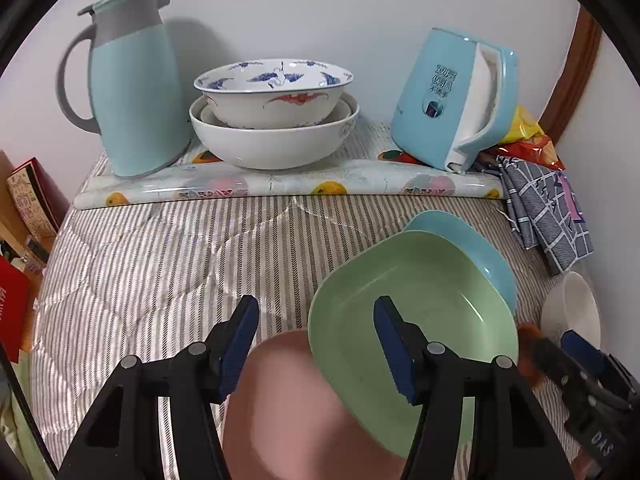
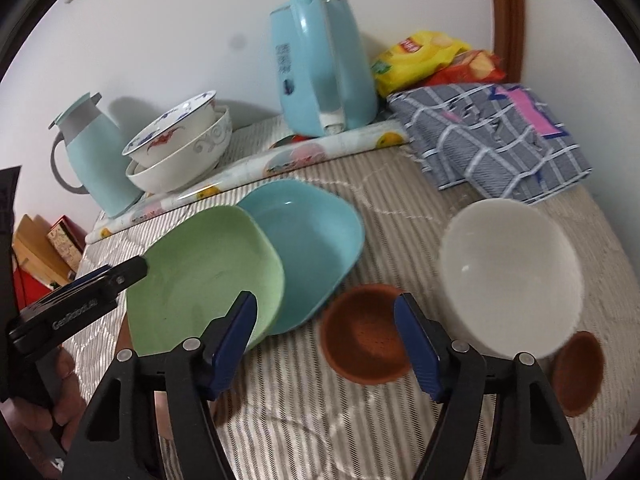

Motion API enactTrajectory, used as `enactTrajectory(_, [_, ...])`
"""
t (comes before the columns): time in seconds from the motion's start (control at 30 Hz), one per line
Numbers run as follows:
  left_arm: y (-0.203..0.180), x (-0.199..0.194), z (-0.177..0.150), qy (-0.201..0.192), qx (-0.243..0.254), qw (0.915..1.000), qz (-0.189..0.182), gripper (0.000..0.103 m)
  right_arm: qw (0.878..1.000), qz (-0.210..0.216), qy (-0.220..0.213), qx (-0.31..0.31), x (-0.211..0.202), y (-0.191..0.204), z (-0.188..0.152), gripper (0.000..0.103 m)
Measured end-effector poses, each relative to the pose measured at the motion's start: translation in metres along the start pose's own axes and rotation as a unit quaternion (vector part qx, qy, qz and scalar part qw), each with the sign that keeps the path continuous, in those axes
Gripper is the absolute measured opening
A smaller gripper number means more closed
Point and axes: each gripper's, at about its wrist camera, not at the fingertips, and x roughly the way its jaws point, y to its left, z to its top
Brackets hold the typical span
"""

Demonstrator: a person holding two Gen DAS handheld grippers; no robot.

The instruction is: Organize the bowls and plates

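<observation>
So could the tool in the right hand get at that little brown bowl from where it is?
Probably yes. The right tool stands open with the small brown bowl just ahead between its fingers, nothing lying over it. The white bowl crowds its right side, though.

A green squarish plate (image 2: 200, 272) lies on the striped tabletop (image 2: 400, 208), its right edge overlapping a blue plate (image 2: 316, 240) of the same shape. A pink plate (image 1: 288, 408) sits under its near left edge. Right of them lie a small brown bowl (image 2: 366, 336) and a white bowl (image 2: 512, 280), tilted. Far left, patterned white bowls (image 2: 180, 152) are stacked
</observation>
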Motion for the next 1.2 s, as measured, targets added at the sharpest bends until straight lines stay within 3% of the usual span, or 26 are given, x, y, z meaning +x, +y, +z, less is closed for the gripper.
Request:
enactTrajectory(0.17, [0.001,0.015,0.002,0.014,0.0,0.9999,-0.004,0.05,1.0,0.001,0.017,-0.01,0.02,0.009,0.001,0.068])
enactTrajectory(0.33, [0.006,0.026,0.002,0.026,-0.009,0.9995,-0.013,0.038,0.999,0.006,0.035,-0.011,0.036,0.013,0.001,0.059])
enactTrajectory(0.43, [0.006,0.028,0.001,0.029,-0.01,0.9993,-0.024,0.028,0.999,0.007,0.041,-0.017,0.042,0.017,0.001,0.046])
enactTrajectory(0.5, [0.006,0.028,0.0,0.029,-0.013,0.9989,-0.033,0.014,0.999,0.006,0.041,-0.019,0.044,0.018,0.001,0.036])
enactTrajectory(0.53, [0.006,0.028,0.0,0.03,-0.014,0.9986,-0.041,0.013,0.999,0.003,0.036,-0.021,0.044,0.02,0.0,0.032])
enactTrajectory(0.6, [0.004,0.025,-0.001,0.028,-0.011,0.9983,-0.051,0.009,0.999,0.006,0.035,-0.025,0.045,0.022,0.0,0.013])
enactTrajectory(0.8, [0.002,0.007,-0.004,0.012,-0.008,0.9984,-0.055,0.008,0.999,-0.006,0.026,-0.026,0.038,0.023,-0.004,0.011])
enactTrajectory(1.2, [-0.002,-0.052,-0.016,-0.024,-0.008,0.9973,-0.068,0.008,0.999,-0.005,-0.027,-0.017,-0.026,0.026,-0.011,0.01])
